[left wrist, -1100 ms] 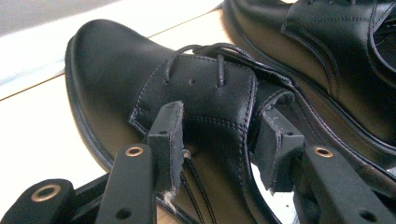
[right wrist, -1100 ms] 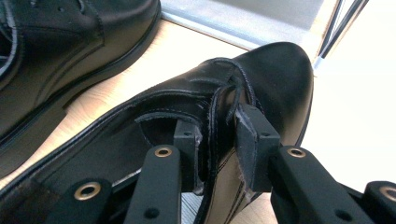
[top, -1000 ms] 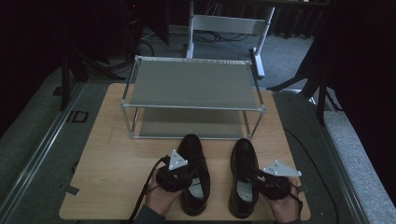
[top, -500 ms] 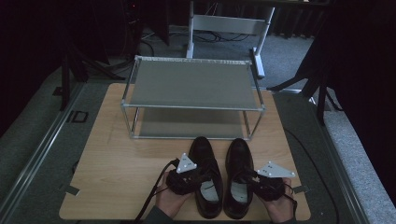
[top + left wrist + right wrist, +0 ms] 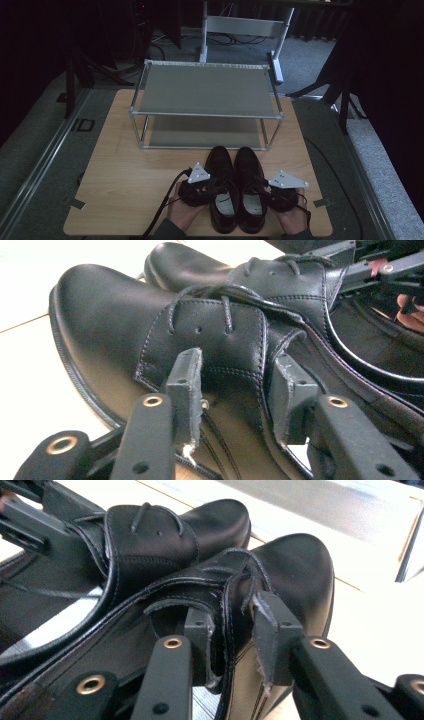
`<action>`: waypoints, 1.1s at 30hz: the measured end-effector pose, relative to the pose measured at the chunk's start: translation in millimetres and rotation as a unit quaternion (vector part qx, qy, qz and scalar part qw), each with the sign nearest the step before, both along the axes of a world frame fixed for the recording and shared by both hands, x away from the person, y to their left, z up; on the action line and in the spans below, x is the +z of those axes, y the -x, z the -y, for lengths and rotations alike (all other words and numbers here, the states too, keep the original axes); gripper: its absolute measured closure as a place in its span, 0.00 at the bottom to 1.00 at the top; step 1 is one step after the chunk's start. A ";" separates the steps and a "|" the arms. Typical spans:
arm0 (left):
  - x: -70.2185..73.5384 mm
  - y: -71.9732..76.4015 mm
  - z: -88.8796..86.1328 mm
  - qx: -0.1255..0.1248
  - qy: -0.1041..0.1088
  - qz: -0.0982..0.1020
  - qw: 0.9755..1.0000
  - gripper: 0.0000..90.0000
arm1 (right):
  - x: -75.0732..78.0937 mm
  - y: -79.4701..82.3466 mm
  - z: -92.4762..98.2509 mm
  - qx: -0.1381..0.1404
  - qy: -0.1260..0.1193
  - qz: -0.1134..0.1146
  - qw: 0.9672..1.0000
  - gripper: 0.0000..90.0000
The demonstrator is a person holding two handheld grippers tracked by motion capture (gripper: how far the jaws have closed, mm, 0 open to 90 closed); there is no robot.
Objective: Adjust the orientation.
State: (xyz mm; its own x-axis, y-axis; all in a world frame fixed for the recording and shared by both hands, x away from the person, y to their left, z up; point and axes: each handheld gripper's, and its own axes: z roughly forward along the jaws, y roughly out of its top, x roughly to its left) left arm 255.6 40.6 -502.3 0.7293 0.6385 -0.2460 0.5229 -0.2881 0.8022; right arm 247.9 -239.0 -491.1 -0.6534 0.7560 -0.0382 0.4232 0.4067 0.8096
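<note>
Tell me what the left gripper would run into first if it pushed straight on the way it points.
Probably the other shoe: the left gripper already grips the near shoe, and its partner lies right beyond.

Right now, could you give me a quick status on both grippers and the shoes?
Left gripper shut on left shoe. Right gripper shut on right shoe. Rack ahead.

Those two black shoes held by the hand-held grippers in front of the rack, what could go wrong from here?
1. Each hand-held gripper pinches only a thin leather edge: the left hand-held gripper on the left shoe, the right hand-held gripper on the right shoe. A shoe might tilt or slip if lifted.
2. The shoes sit pressed together, so moving one may drag the other.
3. The rack stands close ahead; a toe could catch its lower shelf.
</note>
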 end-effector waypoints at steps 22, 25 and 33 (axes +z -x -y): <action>-25.4 1.8 -49.1 0.031 -0.035 -0.033 0.998 0.58 | 20.0 14.2 43.8 -0.054 -0.066 -0.020 0.996 0.57; -39.3 -6.9 -48.0 0.020 -0.025 -0.061 0.998 0.59 | -5.2 -0.9 47.0 -0.073 -0.061 -0.058 0.994 0.58; -48.8 -10.3 -34.1 -0.020 -0.049 -0.071 0.996 0.67 | -34.1 -19.1 38.7 -0.130 0.010 -0.097 0.987 0.61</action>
State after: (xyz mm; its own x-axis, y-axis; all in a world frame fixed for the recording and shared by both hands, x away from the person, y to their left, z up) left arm 265.8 74.7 -551.2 0.7170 0.6354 -0.2865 0.6154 -0.3840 0.6884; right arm 267.0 -277.7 -525.1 -0.4342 0.8994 0.0515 0.6613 0.2794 0.6962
